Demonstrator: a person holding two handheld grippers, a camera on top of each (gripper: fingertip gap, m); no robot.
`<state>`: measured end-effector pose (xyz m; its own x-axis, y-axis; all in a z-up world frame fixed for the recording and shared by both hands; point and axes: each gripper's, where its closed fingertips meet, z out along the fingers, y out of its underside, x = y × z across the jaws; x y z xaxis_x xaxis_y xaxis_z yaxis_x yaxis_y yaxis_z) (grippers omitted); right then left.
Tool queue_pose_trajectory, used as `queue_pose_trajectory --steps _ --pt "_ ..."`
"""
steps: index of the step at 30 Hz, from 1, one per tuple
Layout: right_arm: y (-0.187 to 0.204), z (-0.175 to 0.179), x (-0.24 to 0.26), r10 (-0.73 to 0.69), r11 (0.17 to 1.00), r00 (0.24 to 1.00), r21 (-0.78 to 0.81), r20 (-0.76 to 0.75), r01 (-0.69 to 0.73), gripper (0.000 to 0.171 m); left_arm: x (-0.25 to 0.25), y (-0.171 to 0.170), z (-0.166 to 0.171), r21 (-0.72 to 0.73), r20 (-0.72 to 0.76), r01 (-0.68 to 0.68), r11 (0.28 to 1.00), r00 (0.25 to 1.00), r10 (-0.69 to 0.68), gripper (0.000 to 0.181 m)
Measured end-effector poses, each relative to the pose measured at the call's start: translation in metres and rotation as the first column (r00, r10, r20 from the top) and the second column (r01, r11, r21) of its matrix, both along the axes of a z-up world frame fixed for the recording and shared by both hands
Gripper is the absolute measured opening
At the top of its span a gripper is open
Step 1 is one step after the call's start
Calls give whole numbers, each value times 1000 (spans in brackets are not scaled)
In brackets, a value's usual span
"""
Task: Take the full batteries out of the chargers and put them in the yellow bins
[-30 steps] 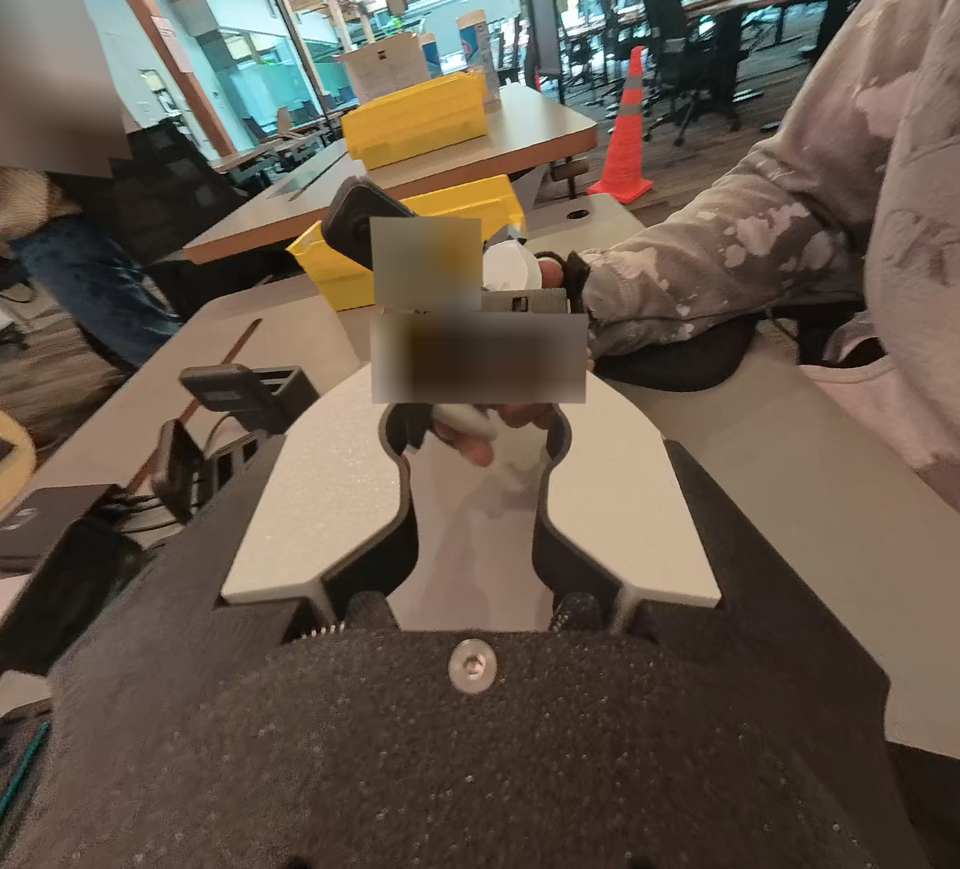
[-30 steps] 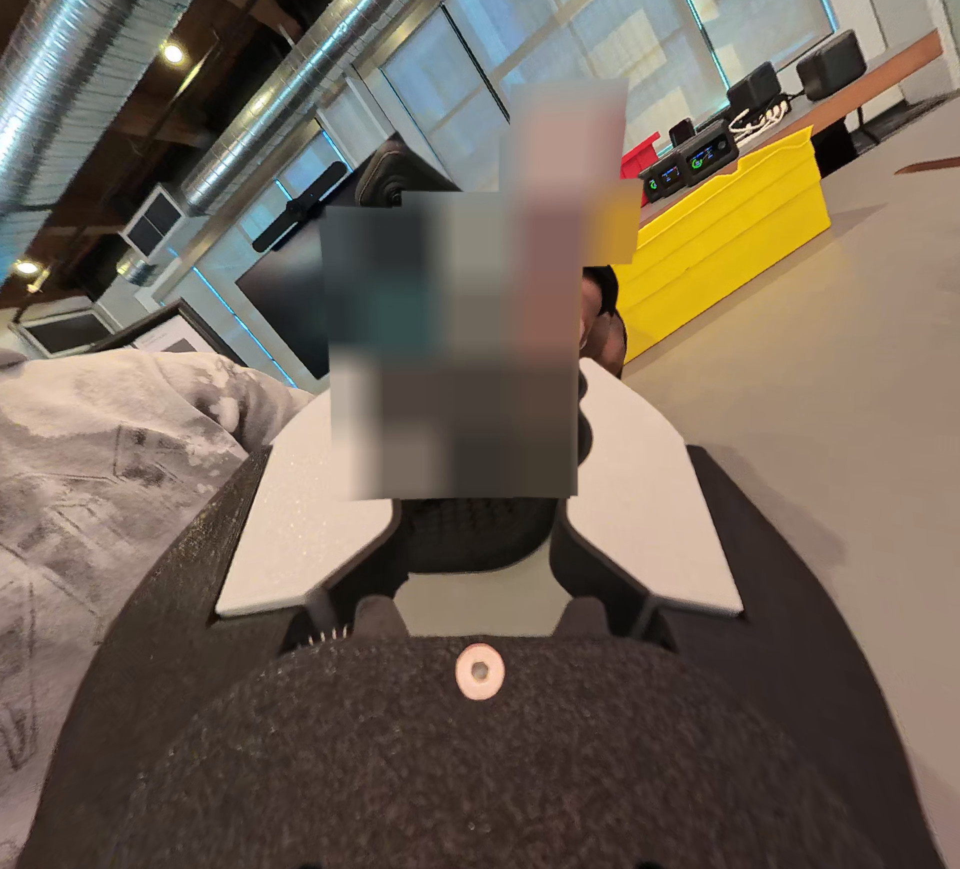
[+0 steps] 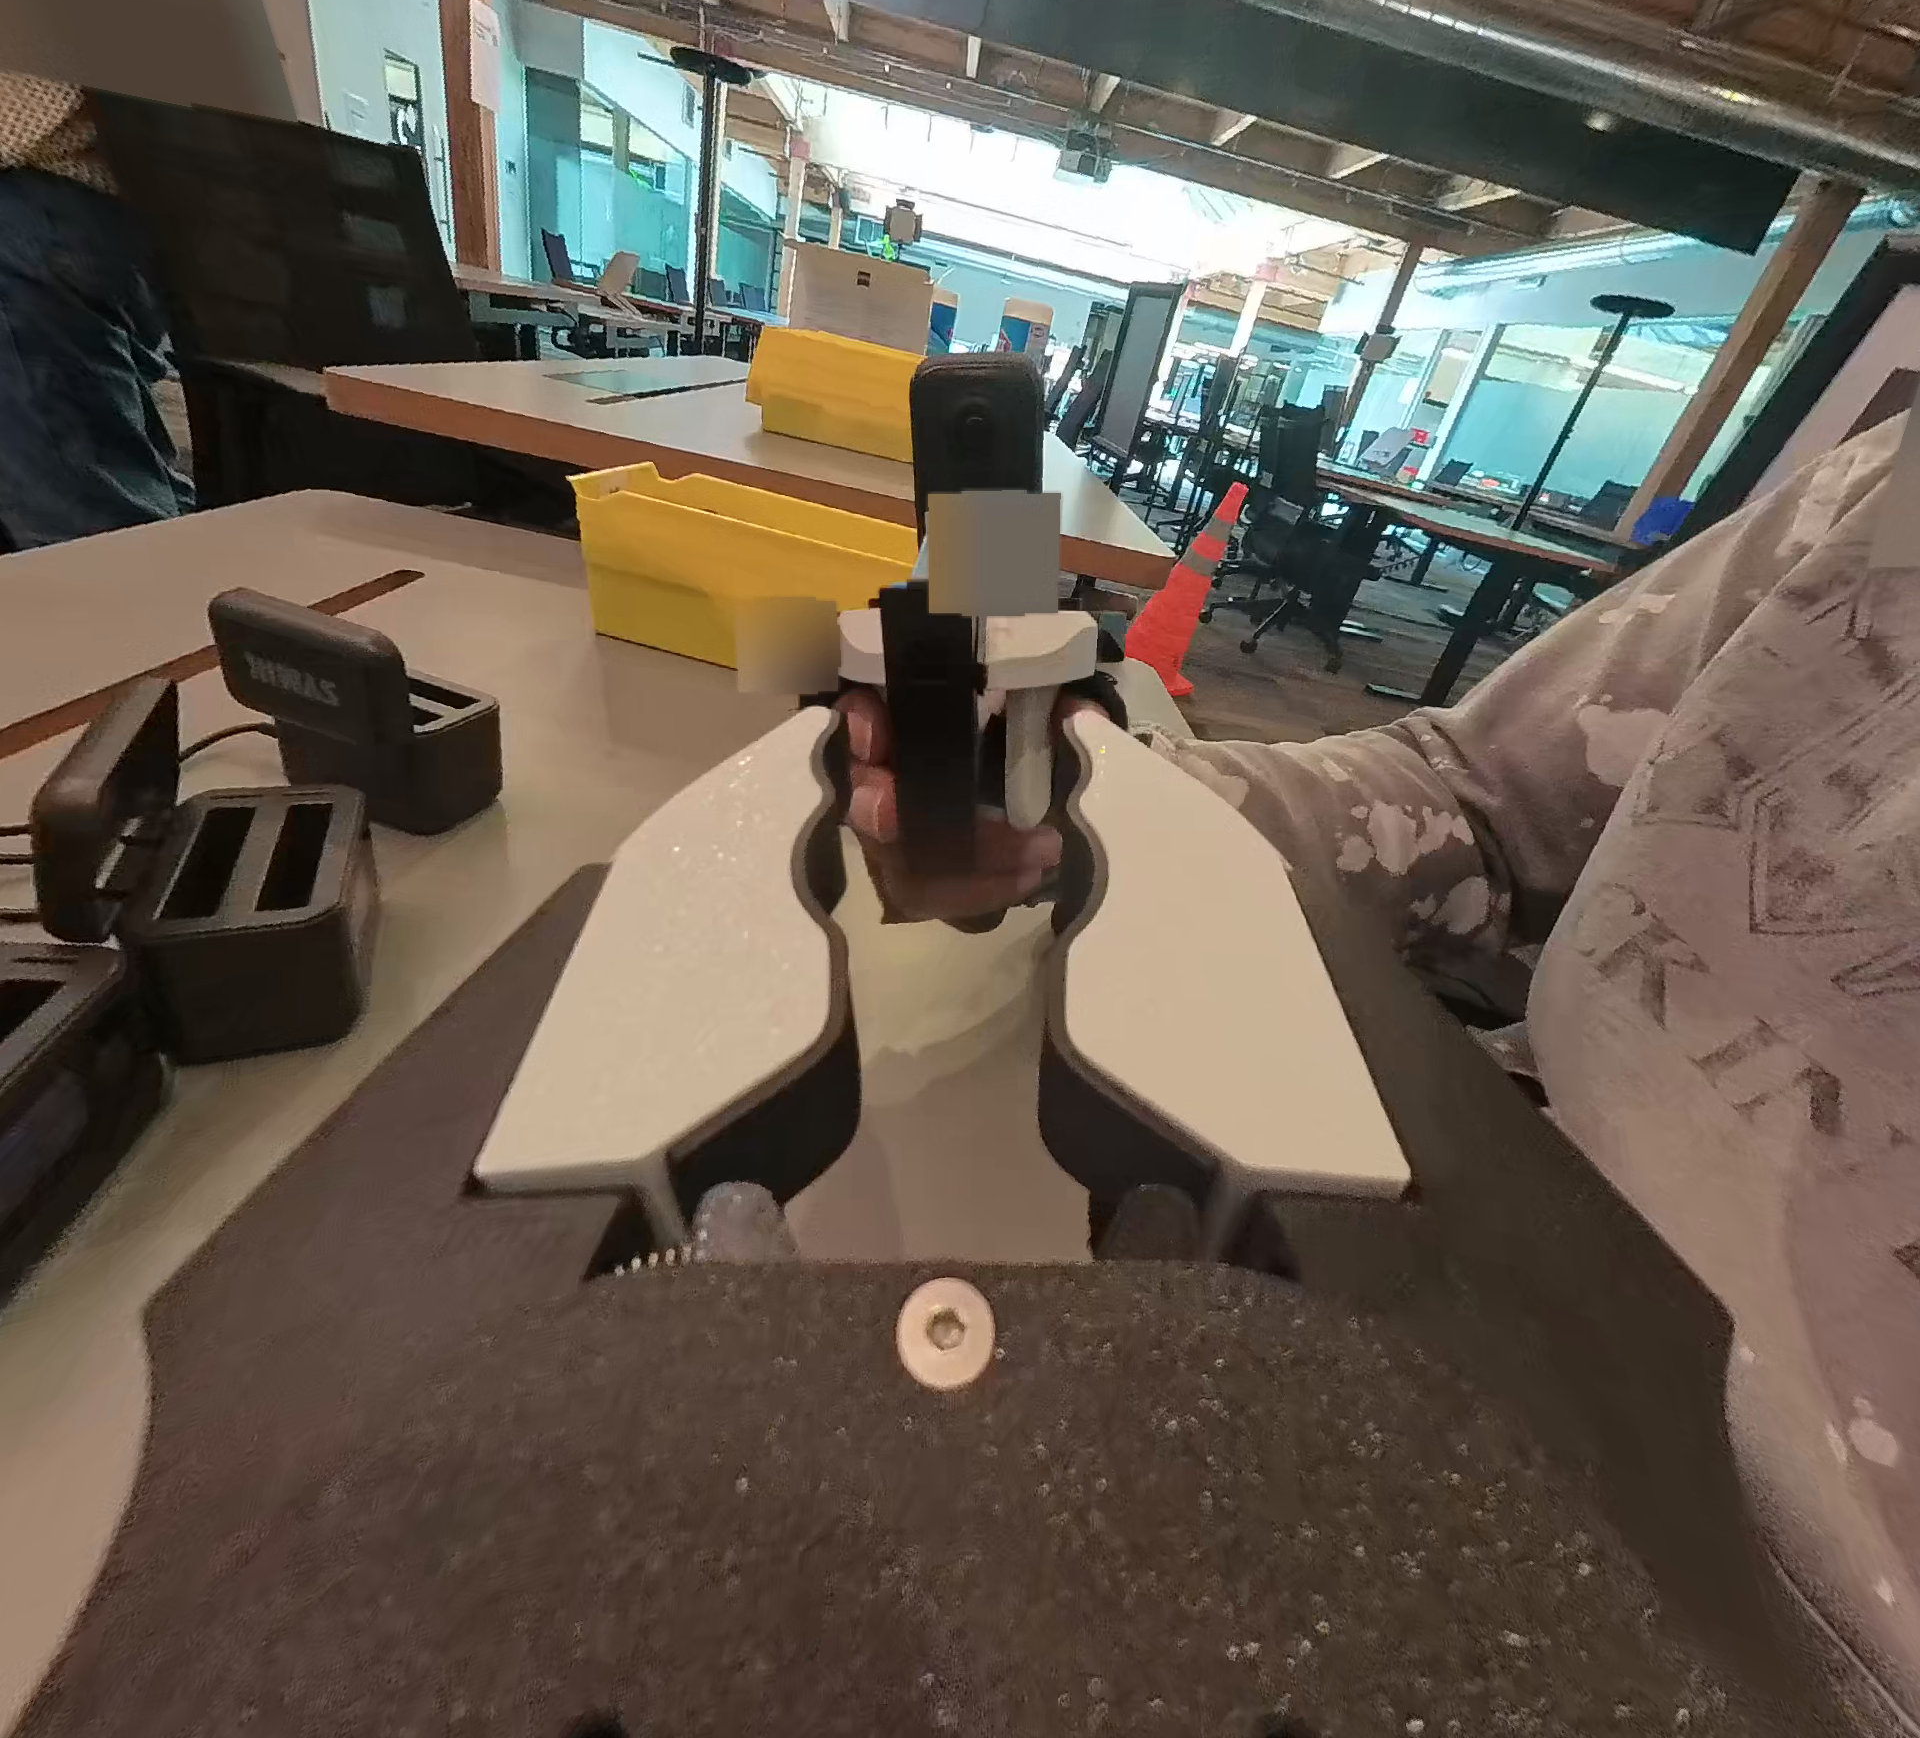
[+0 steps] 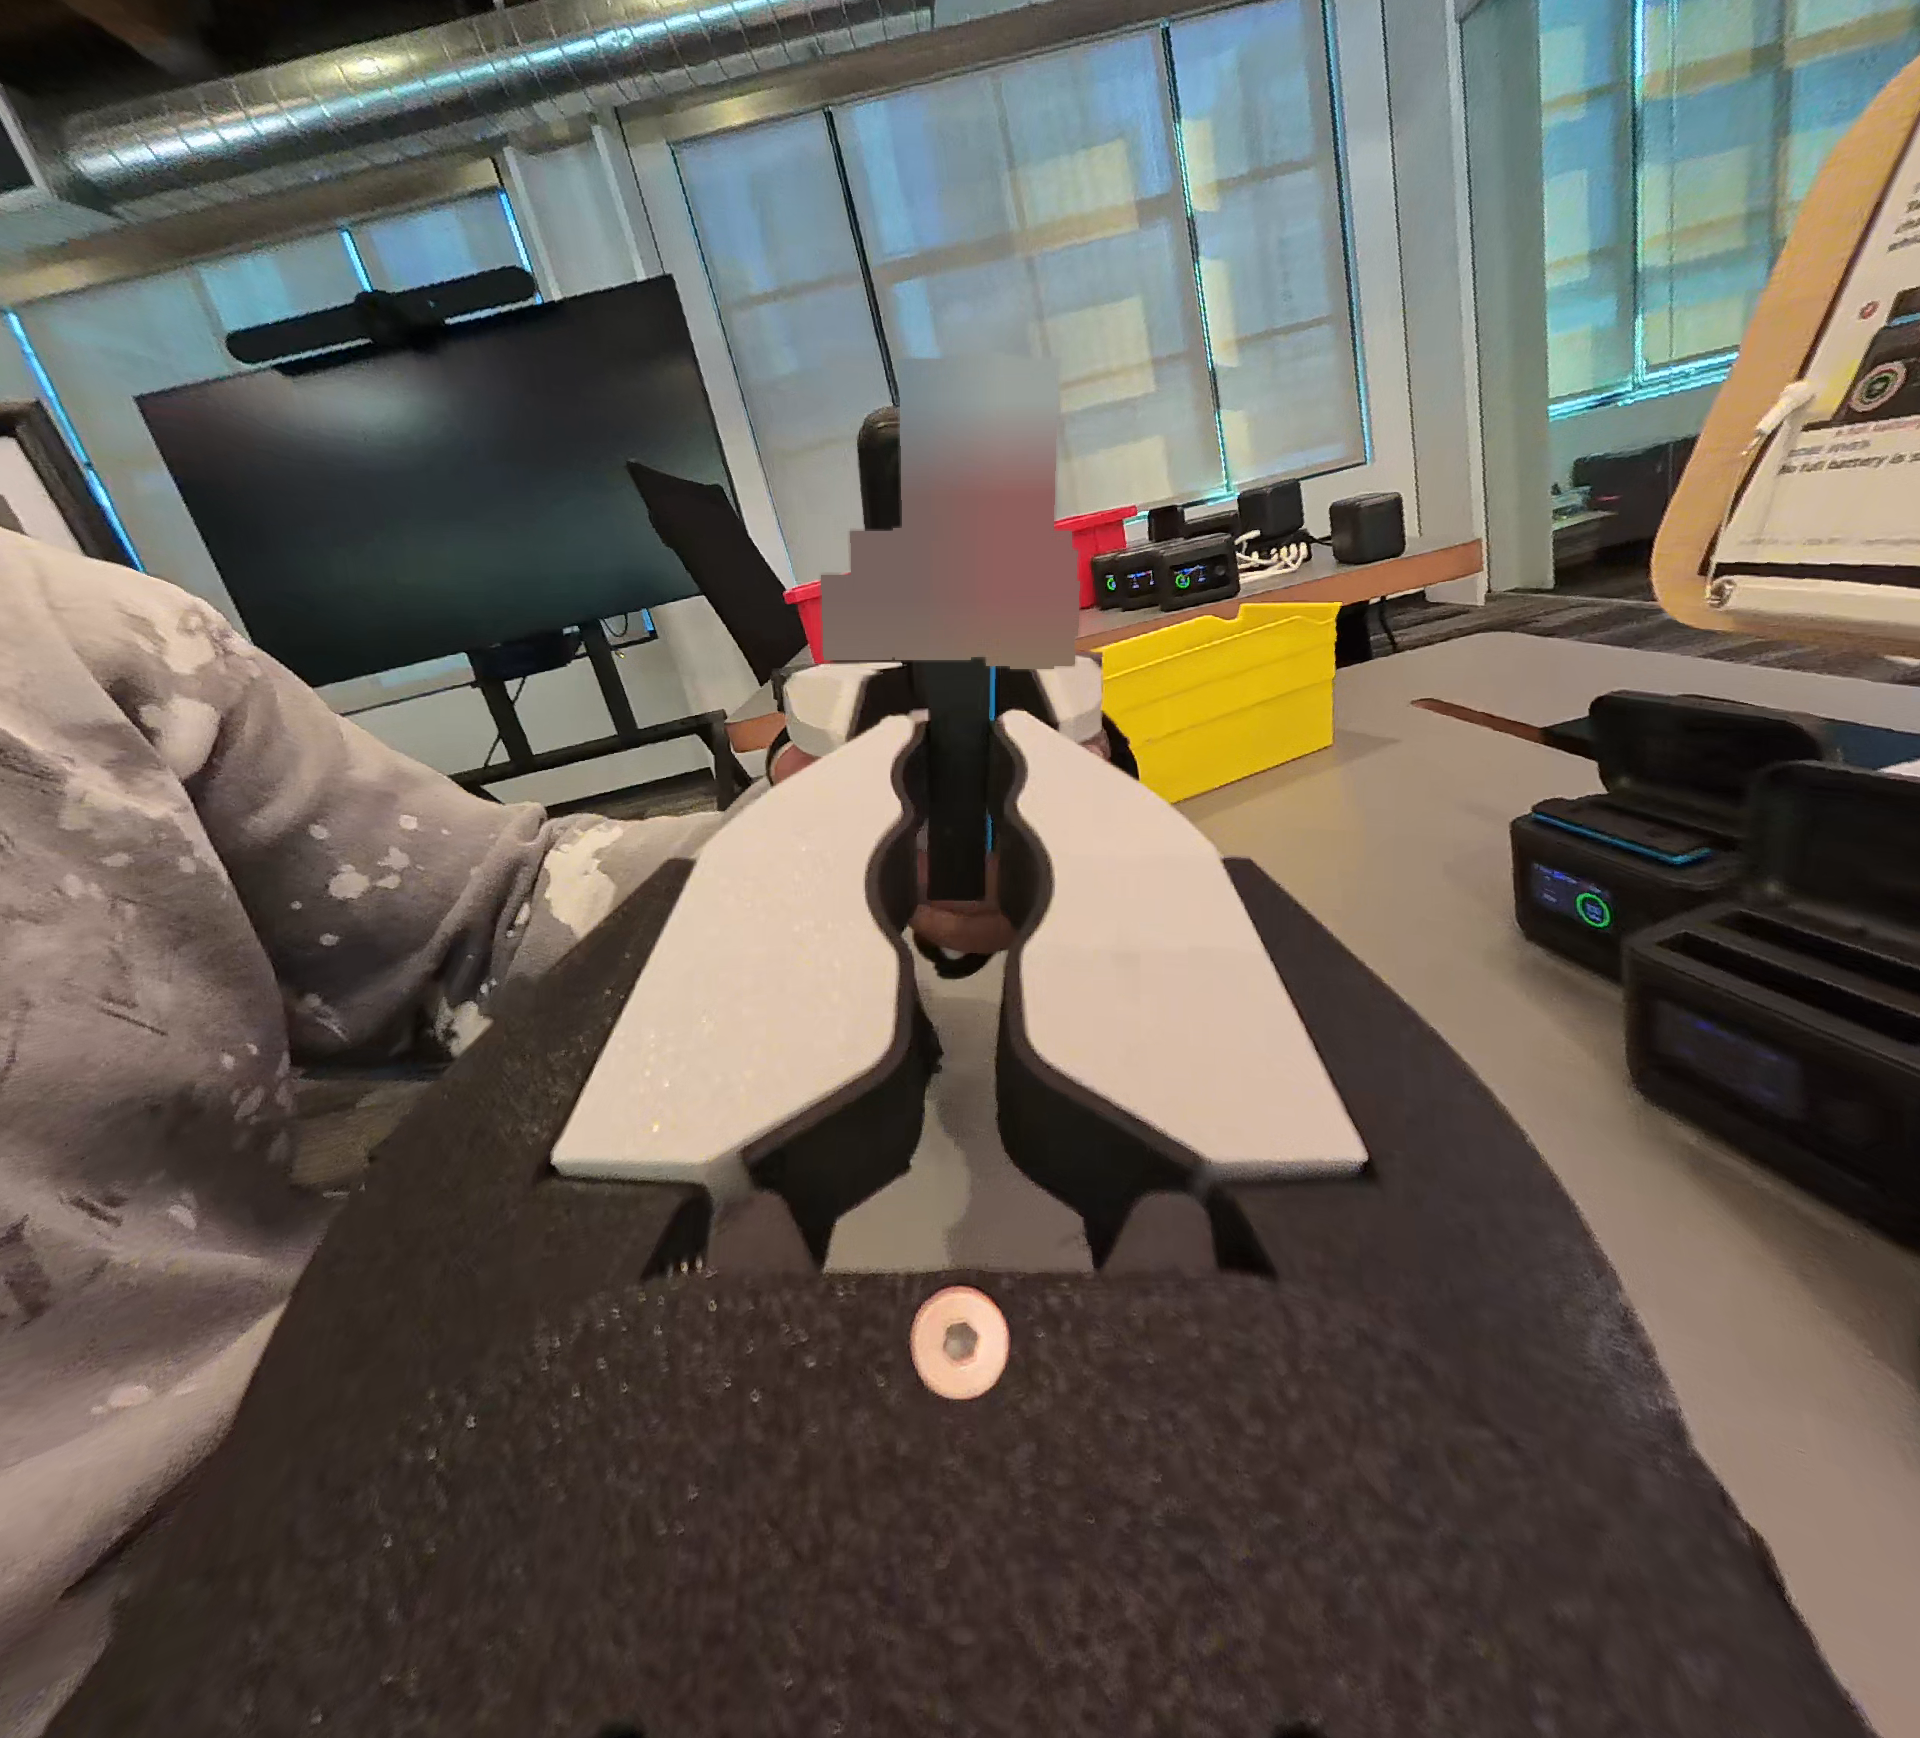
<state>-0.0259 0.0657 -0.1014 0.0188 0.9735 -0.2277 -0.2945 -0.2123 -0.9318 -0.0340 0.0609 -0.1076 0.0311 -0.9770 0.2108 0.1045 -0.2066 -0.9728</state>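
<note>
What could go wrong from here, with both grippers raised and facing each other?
1. The left gripper and right gripper point at each other, both empty, and may bump.
2. The lit charger with a green ring sits by the right gripper. The open charger beside the left gripper has empty slots, so a reach there likely finds nothing.
3. Its upright lid could get knocked.

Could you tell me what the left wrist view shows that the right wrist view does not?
Only the left wrist view shows an orange traffic cone on the floor. Only the right wrist view shows a large dark screen and a charger with a glowing green ring. Both show a yellow bin and the grey table.
</note>
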Motion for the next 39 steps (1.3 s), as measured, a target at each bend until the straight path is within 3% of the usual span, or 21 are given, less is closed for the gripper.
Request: queue_pose_trajectory --steps 4,13,16,19,22,26,30,35,39 --pt "0 -4 -2 -3 1000 1000 9 16 2 9 6 3 -9 -16 -48 -20 1000 999 19 16" --pt "-2 -4 -4 -1 1000 999 18 36 0 10 2 4 -6 82 -156 -15 997 987 28 15" --pt "9 -4 2 -76 997 996 19 43 75 13 -11 20 2 197 -234 -69 978 965 115 15" --pt "33 -5 17 -251 968 966 33 66 250 14 -34 55 13 308 -329 -166 937 906 269 15" --pt "59 -12 35 -437 899 892 52 118 434 12 -58 94 16 399 -437 -231 887 803 405 15" --pt "83 -25 55 -614 789 762 114 205 604 0 -82 135 9 499 -584 -206 842 638 502 15" --pt "99 -38 70 -704 701 655 121 275 703 0 -96 164 -12 465 -726 -138 875 507 465 15" --pt "120 -64 101 -788 542 444 140 427 829 0 -113 197 -51 426 -844 -85 901 323 429 15" --pt "126 -75 119 -806 478 316 234 501 847 0 -119 213 -67 379 -887 -62 923 259 381 15"
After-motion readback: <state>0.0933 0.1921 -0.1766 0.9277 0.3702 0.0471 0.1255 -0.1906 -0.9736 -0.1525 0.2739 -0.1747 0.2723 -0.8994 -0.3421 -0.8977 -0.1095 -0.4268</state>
